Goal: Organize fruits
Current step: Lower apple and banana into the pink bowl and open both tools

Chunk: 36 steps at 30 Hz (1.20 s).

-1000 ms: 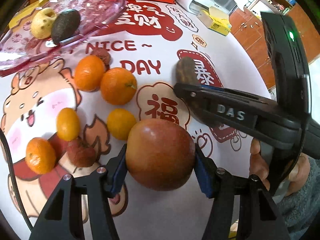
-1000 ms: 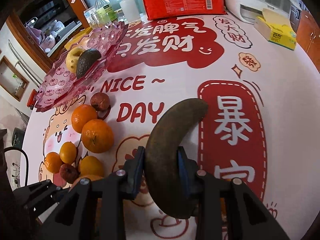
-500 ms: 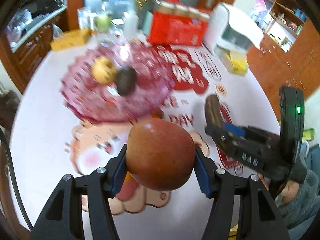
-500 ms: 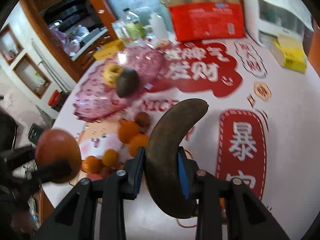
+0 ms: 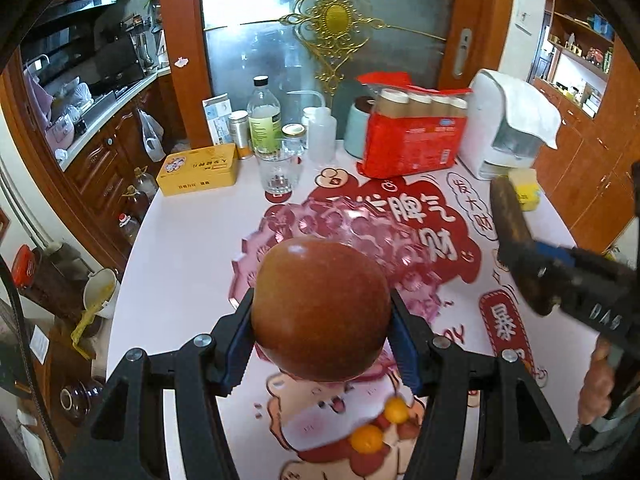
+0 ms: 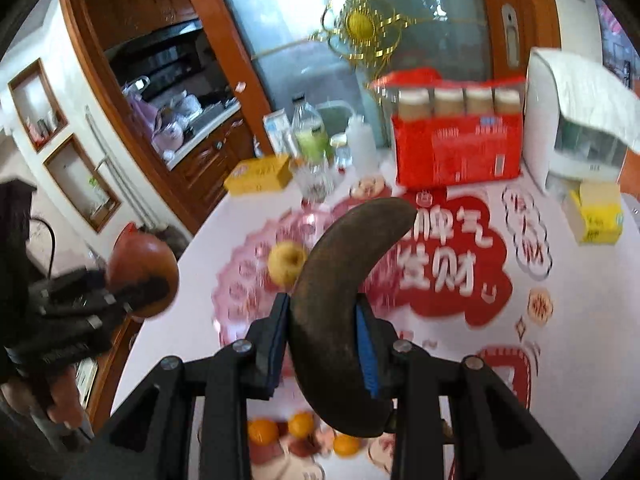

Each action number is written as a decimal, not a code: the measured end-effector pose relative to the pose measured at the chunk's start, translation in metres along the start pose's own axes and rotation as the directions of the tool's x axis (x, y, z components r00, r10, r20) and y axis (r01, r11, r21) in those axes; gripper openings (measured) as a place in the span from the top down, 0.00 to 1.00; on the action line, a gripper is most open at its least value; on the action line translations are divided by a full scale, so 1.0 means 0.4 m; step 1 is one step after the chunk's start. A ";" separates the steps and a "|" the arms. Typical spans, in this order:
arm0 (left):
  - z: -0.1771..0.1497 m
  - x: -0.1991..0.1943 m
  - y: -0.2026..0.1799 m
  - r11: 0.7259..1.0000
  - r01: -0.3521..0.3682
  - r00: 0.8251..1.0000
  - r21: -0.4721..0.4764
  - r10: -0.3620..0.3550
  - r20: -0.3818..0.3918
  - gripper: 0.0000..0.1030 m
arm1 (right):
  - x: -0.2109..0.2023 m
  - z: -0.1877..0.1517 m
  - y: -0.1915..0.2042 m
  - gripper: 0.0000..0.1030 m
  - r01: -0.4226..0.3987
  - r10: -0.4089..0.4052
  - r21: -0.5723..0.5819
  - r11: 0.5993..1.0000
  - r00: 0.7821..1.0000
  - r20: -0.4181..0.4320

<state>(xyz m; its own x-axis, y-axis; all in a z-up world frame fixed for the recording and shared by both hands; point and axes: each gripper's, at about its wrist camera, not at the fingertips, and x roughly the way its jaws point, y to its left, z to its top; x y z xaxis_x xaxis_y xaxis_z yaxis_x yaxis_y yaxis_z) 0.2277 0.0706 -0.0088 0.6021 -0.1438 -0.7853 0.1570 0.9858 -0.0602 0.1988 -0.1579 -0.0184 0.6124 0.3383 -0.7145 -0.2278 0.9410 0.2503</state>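
Note:
My left gripper (image 5: 322, 342) is shut on a big red-brown apple (image 5: 320, 308), held in the air above the near edge of the pink glass fruit plate (image 5: 360, 228). My right gripper (image 6: 322, 340) is shut on a dark brown, overripe banana (image 6: 340, 300), also lifted over the table. In the right wrist view a yellow apple (image 6: 286, 262) lies in the pink plate (image 6: 240, 292), and the left gripper with its apple (image 6: 142, 276) shows at the left. Small oranges (image 6: 262, 432) stay on the tablecloth below. The banana (image 5: 514, 224) appears at the right of the left wrist view.
At the table's far end stand a red pack of cups (image 5: 412, 140), a white appliance (image 5: 504, 128), bottles and a glass (image 5: 278, 172), a yellow tin (image 5: 198, 170) and a yellow box (image 6: 598, 214). A person's hand (image 5: 600, 384) holds the right gripper.
Both grippers have risen from the tablecloth with their fruit and tilted up. The loose oranges dropped low in view, and the pink plate now lies under and ahead of both.

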 end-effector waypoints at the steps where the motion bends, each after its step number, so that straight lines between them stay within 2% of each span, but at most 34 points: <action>1: 0.003 0.016 0.007 1.000 0.001 1.000 -0.003 -0.001 -0.004 0.43 | 0.014 0.022 0.011 0.69 0.010 -0.010 0.009 1.000 1.000 0.008; 5: 0.010 0.106 0.041 1.000 -0.002 0.999 -0.015 0.001 -0.038 0.43 | 0.087 0.058 0.034 0.69 0.035 -0.034 0.041 0.999 0.999 -0.012; 8: -0.003 0.189 0.057 1.000 0.008 0.997 -0.029 -0.011 -0.081 0.43 | 0.185 0.049 0.039 0.69 0.090 -0.085 0.053 0.995 0.993 -0.080; 12: -0.029 0.298 0.068 0.999 0.020 0.988 -0.030 -0.024 -0.152 0.43 | 0.311 0.003 0.038 0.69 0.176 -0.166 0.034 0.984 0.965 -0.202; 16: -0.043 0.372 0.070 0.999 0.038 0.981 -0.016 -0.040 -0.190 0.43 | 0.413 -0.042 0.043 0.69 0.278 -0.277 -0.037 0.960 0.916 -0.291; 22: -0.059 0.445 0.063 0.997 0.075 0.971 0.000 -0.073 -0.229 0.43 | 0.483 -0.063 0.043 0.69 0.331 -0.341 -0.088 0.939 0.881 -0.328; 26: -0.070 0.479 0.056 0.996 0.089 0.963 -0.007 -0.087 -0.257 0.43 | 0.507 -0.066 0.057 0.68 0.342 -0.369 -0.140 0.929 0.870 -0.328; 31: -0.092 0.503 0.072 0.996 0.080 0.954 -0.028 -0.084 -0.288 0.42 | 0.508 -0.064 0.060 0.65 0.350 -0.382 -0.156 0.924 0.873 -0.304; 34: -0.095 0.490 0.080 0.996 0.078 0.958 -0.040 -0.086 -0.274 0.39 | 0.495 -0.058 0.051 0.54 0.339 -0.362 -0.130 0.932 0.889 -0.280; 36: -0.093 0.469 0.085 0.997 0.066 0.966 -0.046 -0.075 -0.246 0.26 | 0.481 -0.056 0.044 0.52 0.328 -0.343 -0.101 0.939 0.900 -0.268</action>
<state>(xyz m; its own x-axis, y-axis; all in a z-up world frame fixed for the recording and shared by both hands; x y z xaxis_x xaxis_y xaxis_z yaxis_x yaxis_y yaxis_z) 0.3168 0.0804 -0.1814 0.3779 -0.1916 -0.9058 0.1599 0.9772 -0.1400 0.2957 -0.0764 -0.1659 0.4269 -0.0210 -0.9040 -0.0892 0.9939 -0.0652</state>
